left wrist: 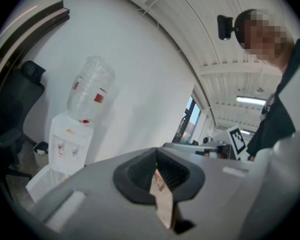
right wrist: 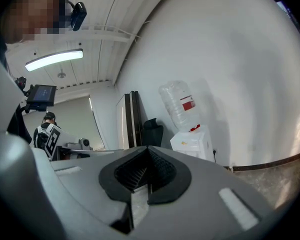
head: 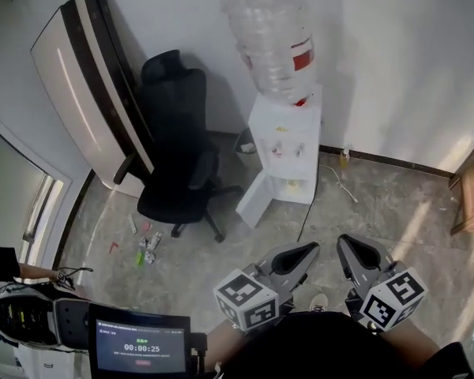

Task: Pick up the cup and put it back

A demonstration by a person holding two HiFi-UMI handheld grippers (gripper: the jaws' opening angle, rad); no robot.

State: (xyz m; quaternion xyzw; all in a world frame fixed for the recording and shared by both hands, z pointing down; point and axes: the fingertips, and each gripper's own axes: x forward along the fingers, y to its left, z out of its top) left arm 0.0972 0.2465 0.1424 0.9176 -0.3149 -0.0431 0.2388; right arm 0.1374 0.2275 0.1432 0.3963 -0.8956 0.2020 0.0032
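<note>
cannot make out the cup in any view; at a guess, somewhere about the water dispenser [head: 284, 156], ahead and a little left of both grippers. left gripper [head: 314, 246]: jaws closed together, holding nothing. right gripper [head: 342, 238]: jaws likewise closed and empty. both aimed roughly at the dispenser, well apart from it, left seemingly nearer.
</note>
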